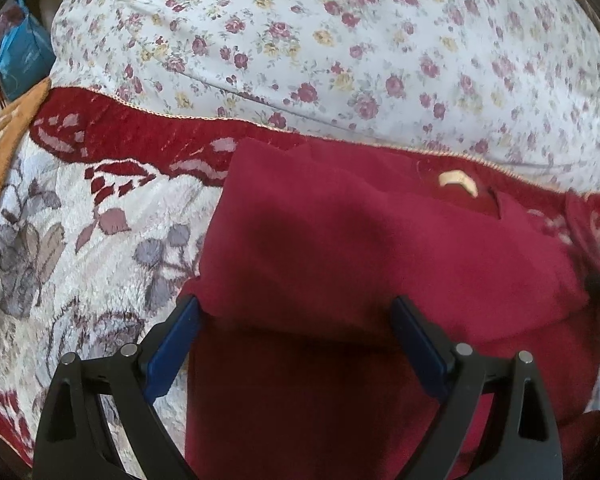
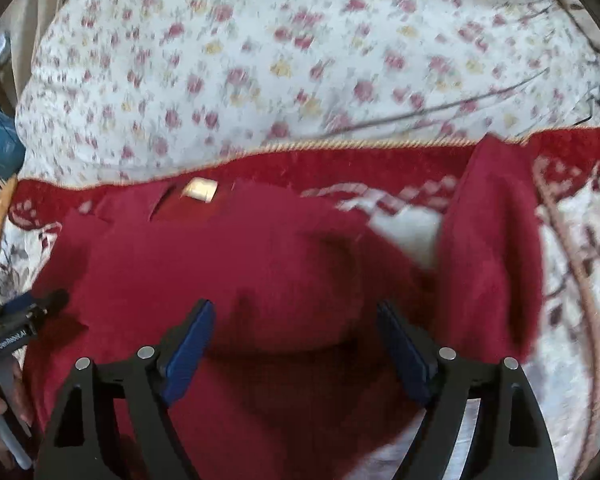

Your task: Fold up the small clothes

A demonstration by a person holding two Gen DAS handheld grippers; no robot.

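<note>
A dark red small garment [image 1: 364, 248] lies on a patterned blanket, with a cream label [image 1: 458, 182] near its collar at the far side. My left gripper [image 1: 296, 312] is open just above the garment's near left part, with nothing between its blue pads. In the right wrist view the same garment [image 2: 204, 264] shows with the label [image 2: 199, 190] and one sleeve [image 2: 492, 248] lying out to the right. My right gripper [image 2: 294, 320] is open over the garment's near part and holds nothing. The left gripper's tip [image 2: 24, 312] shows at that view's left edge.
The blanket [image 1: 80, 240] is white and grey with a red border. Behind it lies a white bedcover with small flowers [image 1: 340, 40]. A blue bag [image 1: 22, 56] stands at the far left. An orange cloth [image 1: 4, 152] lies at the left edge.
</note>
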